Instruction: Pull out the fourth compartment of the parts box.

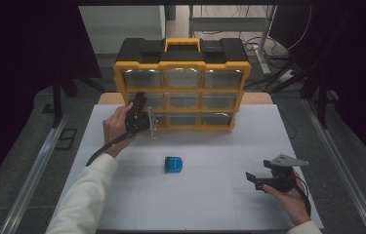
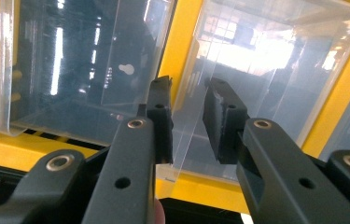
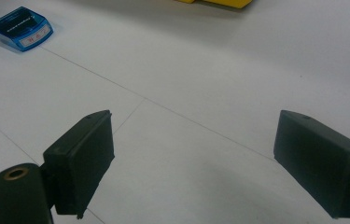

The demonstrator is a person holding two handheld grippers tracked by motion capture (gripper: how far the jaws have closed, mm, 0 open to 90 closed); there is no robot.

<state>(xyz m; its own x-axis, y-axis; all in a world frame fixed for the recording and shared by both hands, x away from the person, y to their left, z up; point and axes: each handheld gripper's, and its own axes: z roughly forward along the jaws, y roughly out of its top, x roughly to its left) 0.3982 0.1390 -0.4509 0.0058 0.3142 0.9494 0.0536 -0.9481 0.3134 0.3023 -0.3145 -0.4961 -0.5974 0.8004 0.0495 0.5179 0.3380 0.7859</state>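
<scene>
Here the left claw (image 2: 186,123) stands at the front of the yellow drawer cabinet (image 1: 182,90), its jaws drawn close together but with a narrow gap between the pads. In the left gripper view a thin clear edge of a transparent drawer (image 2: 275,79) runs through that gap; whether the pads press on it I cannot tell. The high view puts this claw (image 1: 139,103) at the left drawer of the middle row, held up by the person's left hand (image 1: 117,127), with a white sleeve (image 1: 85,195) trailing back to the near edge.

The right claw (image 3: 193,163) hovers low over the white counter (image 3: 200,70) with its jaws spread wide and nothing between them. In the high view it (image 1: 251,179) sits near the counter's right front, gripped by the right hand (image 1: 290,197).

A small blue box (image 1: 173,165) lies flat on the counter between the two claws, well apart from both and in front of the cabinet, which stands upright at the far side with its yellow handle (image 1: 182,44) on top.
</scene>
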